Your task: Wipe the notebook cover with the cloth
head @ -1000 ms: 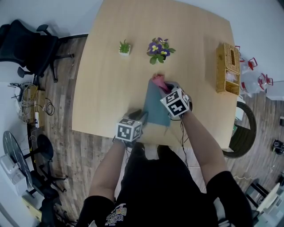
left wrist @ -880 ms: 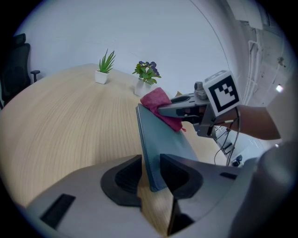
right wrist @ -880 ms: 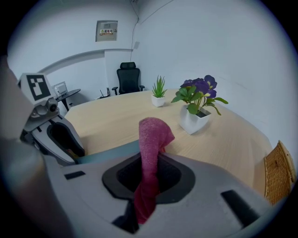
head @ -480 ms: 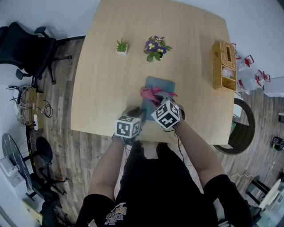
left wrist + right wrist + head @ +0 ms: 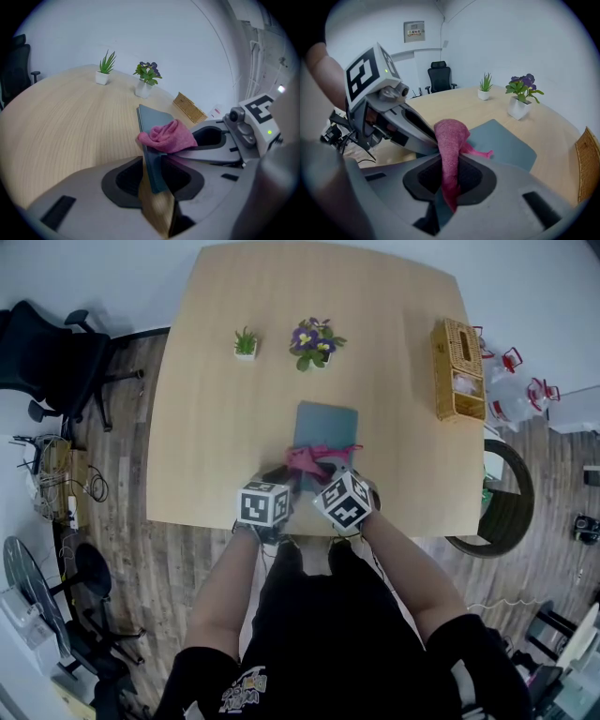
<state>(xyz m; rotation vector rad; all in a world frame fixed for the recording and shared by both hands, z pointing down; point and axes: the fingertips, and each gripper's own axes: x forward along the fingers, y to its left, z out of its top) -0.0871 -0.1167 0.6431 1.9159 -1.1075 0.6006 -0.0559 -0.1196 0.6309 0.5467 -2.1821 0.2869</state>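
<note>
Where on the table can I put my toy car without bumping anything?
Big bare patch left of the notebook, in front of the small green plant. Another between notebook and wicker basket. Crowded at the near edge: left tongs, right tongs, cloth.

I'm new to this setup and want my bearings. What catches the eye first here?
The pink cloth, pinched in the right gripper, lies bunched on the near end of the teal notebook, by the near edge of the table. The left gripper clamps the notebook's near corner. A purple-flowered plant stands farther back.
</note>
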